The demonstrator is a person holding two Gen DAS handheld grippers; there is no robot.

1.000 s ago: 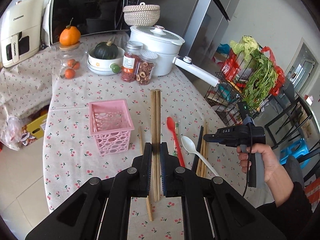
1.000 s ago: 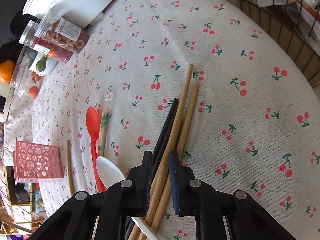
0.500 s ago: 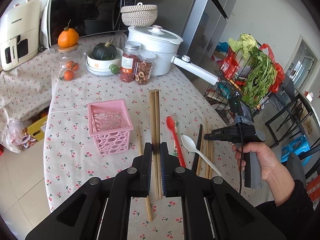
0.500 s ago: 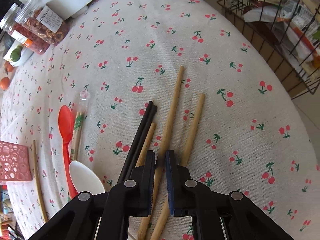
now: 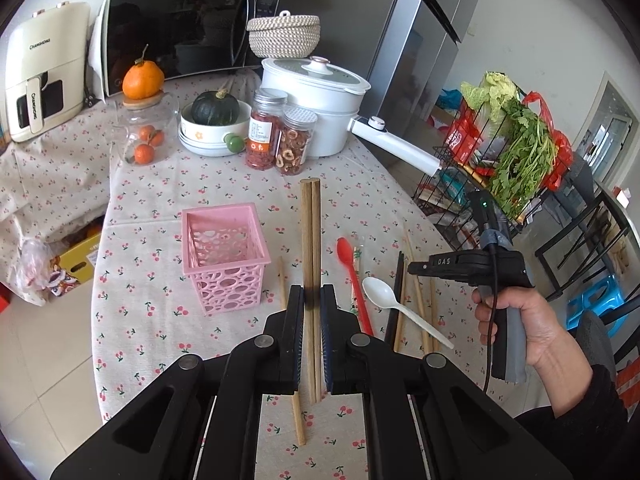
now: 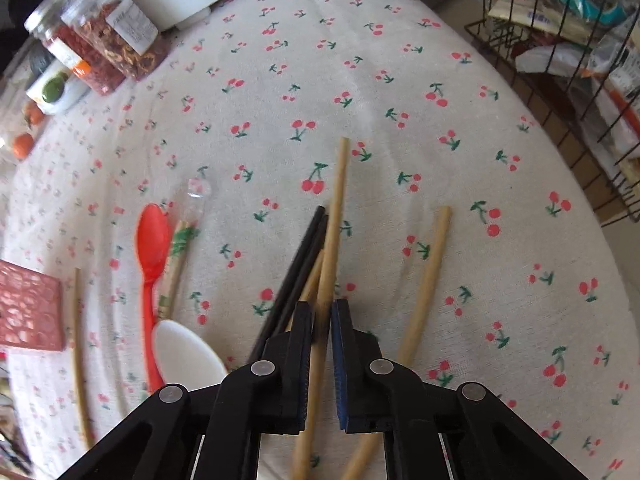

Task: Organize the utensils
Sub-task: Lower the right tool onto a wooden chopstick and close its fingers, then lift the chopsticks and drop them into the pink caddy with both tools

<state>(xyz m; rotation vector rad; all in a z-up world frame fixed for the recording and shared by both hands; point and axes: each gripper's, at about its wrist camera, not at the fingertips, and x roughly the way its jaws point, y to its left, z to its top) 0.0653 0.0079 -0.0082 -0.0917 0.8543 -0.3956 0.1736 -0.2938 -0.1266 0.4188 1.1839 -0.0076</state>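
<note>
Wooden chopstick pair clamped: left claw | right claw, tilted down, seemingly pinches single chopstick

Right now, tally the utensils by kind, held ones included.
Spoons: 2, red spoon and white spoon
Black chopsticks: 2
Brown chopsticks, clamped in the left gripper: 2
Pale chopsticks: 4, one in the right gripper
Wrapped chopstick packet: 1
Total: 11
</note>
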